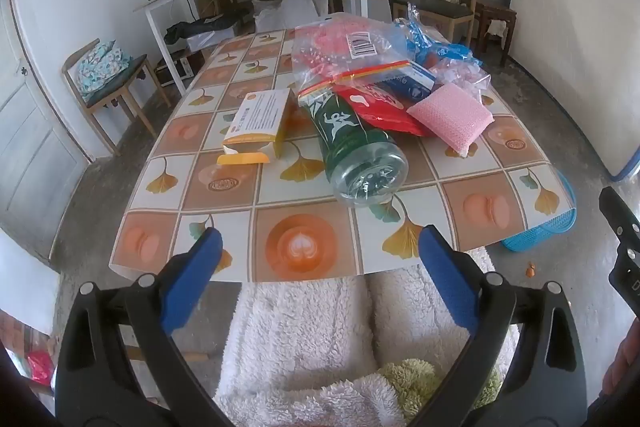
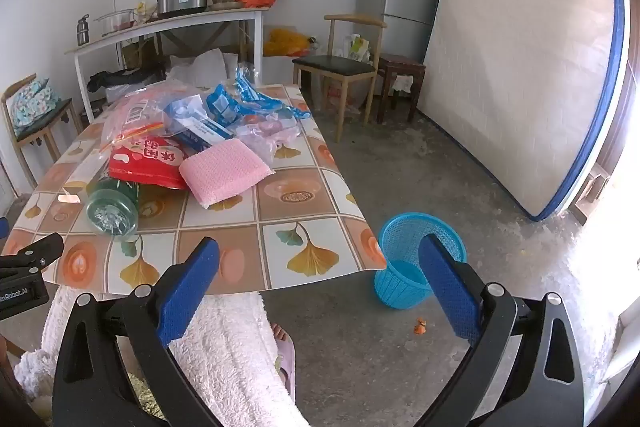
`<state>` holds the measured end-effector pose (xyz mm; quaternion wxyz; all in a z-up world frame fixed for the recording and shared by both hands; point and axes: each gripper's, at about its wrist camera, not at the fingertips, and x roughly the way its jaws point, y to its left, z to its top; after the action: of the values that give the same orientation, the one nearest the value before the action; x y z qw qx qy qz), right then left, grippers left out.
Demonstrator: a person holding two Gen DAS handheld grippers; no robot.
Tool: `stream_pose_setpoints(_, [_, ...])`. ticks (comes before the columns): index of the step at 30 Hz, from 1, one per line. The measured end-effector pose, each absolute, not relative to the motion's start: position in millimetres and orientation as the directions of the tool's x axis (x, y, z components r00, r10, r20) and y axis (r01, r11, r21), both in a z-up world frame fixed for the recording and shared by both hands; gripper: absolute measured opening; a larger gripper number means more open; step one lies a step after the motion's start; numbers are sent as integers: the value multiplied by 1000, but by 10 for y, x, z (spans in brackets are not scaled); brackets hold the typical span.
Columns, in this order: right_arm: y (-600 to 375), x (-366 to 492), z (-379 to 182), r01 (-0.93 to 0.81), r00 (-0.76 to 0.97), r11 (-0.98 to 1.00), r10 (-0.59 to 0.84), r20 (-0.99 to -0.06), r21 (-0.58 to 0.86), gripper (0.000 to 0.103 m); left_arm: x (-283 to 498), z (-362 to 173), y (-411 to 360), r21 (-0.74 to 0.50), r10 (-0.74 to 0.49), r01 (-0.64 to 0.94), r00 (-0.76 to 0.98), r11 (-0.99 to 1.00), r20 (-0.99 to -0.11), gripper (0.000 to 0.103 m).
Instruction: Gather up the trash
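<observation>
Left wrist: smooth green plastic bottle (image 1: 356, 151), knobbly pink sponge (image 1: 452, 117)

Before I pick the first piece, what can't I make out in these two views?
- Green bottle neck and cap: left wrist view, under the clear zip bag.
- Yellow carton: right wrist view, mostly hidden behind the bottle and bag.
- Blue basket: left wrist view, mostly hidden by the table edge.
- Red packet far end: under bags.
</observation>
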<state>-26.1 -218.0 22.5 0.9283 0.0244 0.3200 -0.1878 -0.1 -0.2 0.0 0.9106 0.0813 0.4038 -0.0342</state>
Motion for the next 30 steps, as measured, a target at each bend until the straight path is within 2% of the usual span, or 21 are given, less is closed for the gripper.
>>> stream_pose_setpoints(30, [-2149,-252,249,364,725,929,-331,-604,-73,97,2,-1,-3,117,2,127,669,985,-744,95])
